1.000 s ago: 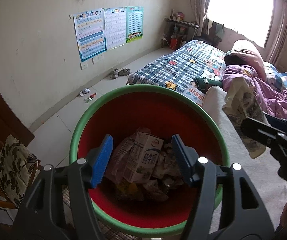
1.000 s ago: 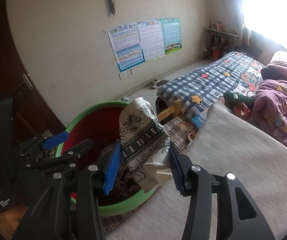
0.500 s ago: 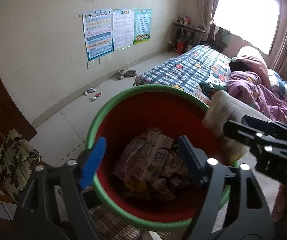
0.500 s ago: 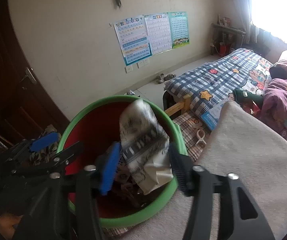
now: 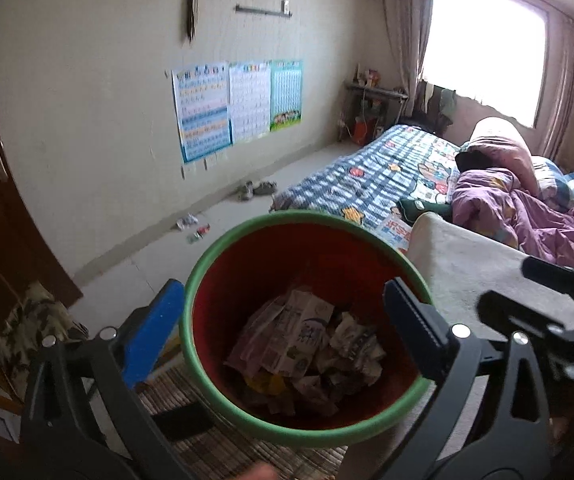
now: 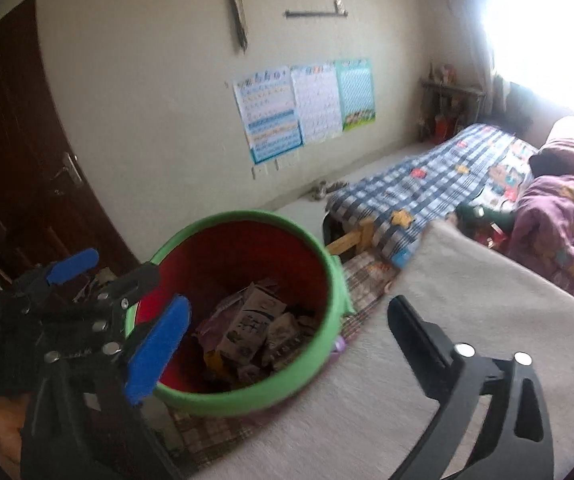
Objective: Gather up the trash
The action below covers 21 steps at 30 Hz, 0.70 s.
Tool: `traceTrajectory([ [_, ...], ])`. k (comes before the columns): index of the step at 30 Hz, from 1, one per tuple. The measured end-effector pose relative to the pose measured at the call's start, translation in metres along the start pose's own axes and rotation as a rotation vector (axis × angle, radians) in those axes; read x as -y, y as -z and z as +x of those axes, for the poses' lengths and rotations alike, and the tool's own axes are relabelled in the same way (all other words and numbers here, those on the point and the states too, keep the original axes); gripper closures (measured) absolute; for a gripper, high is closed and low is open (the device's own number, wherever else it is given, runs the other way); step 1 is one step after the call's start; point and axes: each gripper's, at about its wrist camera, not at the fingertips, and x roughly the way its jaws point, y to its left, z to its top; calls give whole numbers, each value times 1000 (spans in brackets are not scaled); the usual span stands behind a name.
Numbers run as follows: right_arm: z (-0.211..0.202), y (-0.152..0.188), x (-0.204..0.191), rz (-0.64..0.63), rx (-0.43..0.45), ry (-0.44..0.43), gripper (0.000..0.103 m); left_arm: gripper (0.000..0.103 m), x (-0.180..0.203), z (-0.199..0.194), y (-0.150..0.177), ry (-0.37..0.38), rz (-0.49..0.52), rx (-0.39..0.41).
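A bucket with a green rim [image 5: 207, 280] [image 6: 329, 264] and a red inside stands on a checked mat. It holds a milk carton [image 5: 301, 334] [image 6: 249, 320] and crumpled wrappers [image 5: 353, 344]. My left gripper [image 5: 283, 292] hovers above and in front of the bucket. Its jaws are opening wide with nothing between them. From the bucket's right side, my right gripper [image 6: 289, 304] also has its jaws opening, and nothing is in it. Each gripper shows in the other's view: the right gripper [image 5: 547, 308] at the right edge, the left gripper [image 6: 107, 270] at the left.
A grey blanket [image 6: 467, 320] covers the surface right of the bucket. Behind lie a bed with a blue checked quilt [image 5: 367, 176] and a purple duvet [image 5: 527, 220]. Small litter [image 5: 189, 224] and shoes [image 5: 255, 189] lie by the wall. A brown door [image 6: 19, 140] stands left.
The printed paper bag left the right gripper and dropped into the bucket. Both pairs of jaws spread wide, and both grippers drew back from the bucket.
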Motion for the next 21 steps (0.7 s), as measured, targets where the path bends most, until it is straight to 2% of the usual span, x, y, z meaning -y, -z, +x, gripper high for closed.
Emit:
traceTrajectory([
  [5,-61,17,15,12,182,19,7,5,19,-32,2,-22,-12,81],
  [9,-105,30,18,-36,314,106,7,5,37,-61,5,-73,-24,149],
  [11,-117,37,19,-64,312,159,7,5,50,-75,11,-160,-12,181],
  [12,-124,41,19,-70,311,182,7,5,55,-80,14,-176,-7,186],
  [13,-130,47,20,-74,311,196,7,5,61,-87,17,-173,-6,182],
  [18,-159,67,32,-42,300,201,7,5,74,-110,31,-47,-44,115],
  [21,-170,75,40,-36,291,204,7,5,84,-129,40,-72,-48,138],
])
